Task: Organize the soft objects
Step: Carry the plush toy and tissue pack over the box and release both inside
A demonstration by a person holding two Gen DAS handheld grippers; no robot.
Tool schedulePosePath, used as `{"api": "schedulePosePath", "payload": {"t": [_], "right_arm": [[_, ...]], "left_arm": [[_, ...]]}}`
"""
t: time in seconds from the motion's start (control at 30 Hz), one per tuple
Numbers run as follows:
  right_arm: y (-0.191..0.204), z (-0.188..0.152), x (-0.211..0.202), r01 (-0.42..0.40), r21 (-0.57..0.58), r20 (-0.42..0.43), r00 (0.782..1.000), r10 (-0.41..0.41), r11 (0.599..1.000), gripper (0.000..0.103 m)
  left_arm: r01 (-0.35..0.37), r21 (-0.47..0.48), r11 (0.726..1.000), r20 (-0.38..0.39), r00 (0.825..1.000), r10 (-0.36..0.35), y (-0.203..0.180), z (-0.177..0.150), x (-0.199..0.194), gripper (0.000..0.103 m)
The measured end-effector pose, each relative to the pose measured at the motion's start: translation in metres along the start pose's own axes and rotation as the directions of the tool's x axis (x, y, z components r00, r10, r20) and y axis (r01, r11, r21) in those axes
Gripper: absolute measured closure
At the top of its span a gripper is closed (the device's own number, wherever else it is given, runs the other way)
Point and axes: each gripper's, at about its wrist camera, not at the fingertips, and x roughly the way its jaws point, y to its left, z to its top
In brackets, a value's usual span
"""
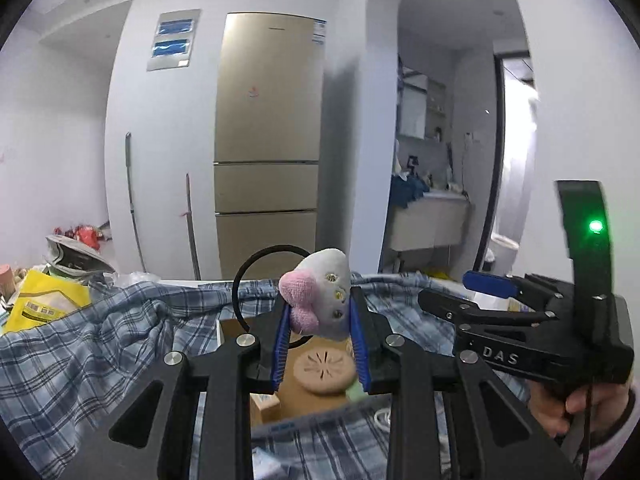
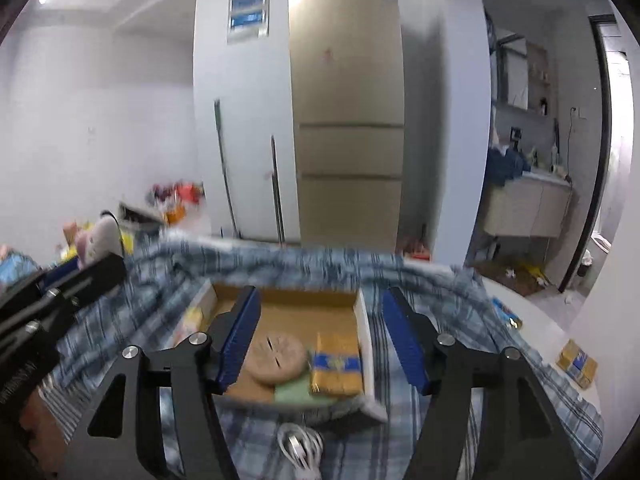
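My left gripper (image 1: pixel 320 312) is shut on a grey plush toy (image 1: pixel 326 296) with pink ears and holds it above an open cardboard box (image 2: pixel 304 306). A black loop (image 1: pixel 256 264) hangs from the toy. In the box lie a tan round pad (image 2: pixel 276 358), a yellow and blue packet (image 2: pixel 335 366) and a pale green item (image 2: pixel 294 394). My right gripper (image 2: pixel 318 340) is open and empty over the box. It also shows in the left wrist view (image 1: pixel 472 296) at the right. The left gripper with the toy (image 2: pixel 100 236) shows at the left of the right wrist view.
A blue plaid cloth (image 2: pixel 460 312) covers the table around the box. A white cable (image 2: pixel 300 448) lies in front of the box. A yellow bag (image 1: pixel 44 300) and clutter sit at the far left. A yellow packet (image 2: pixel 578 362) lies on the white table at right. A beige fridge (image 1: pixel 268 140) stands behind.
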Motion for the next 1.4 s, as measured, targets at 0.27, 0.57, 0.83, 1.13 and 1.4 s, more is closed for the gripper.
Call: {"api": "schedulePosePath", "payload": {"t": [0.27, 0.57, 0.83, 1.13, 1.4], "right_arm": [[-0.025, -0.034, 0.003, 0.02, 0.006, -0.084, 0.996, -0.02, 1.0, 0.04], [-0.034, -0.062, 0.036, 0.06, 0.006, -0.154, 0.986, -0.059, 0.998, 0.008], [-0.048, -0.08, 0.067, 0.02, 0.061, -0.29, 0.957, -0.001, 0.998, 0.008], [-0.053, -0.09, 0.079, 0.004, 0.095, -0.36, 0.932, 0.031, 0.995, 0.028], [-0.046, -0.089, 0.074, 0.012, 0.062, -0.341, 0.94, 0.01, 0.998, 0.042]], "left_arm": [[0.031, 0.009, 0.999, -0.037, 0.999, -0.031, -0.018, -0.02, -0.001, 0.074], [0.04, -0.002, 0.999, -0.068, 0.997, -0.04, -0.02, -0.048, 0.023, 0.074], [0.017, -0.019, 1.0, -0.096, 0.995, -0.019, -0.01, -0.06, 0.04, 0.074], [0.026, -0.028, 0.999, -0.122, 0.992, -0.029, -0.007, -0.064, 0.044, 0.074], [0.024, -0.028, 0.999, -0.118, 0.993, -0.027, -0.008, -0.063, 0.04, 0.074]]}}
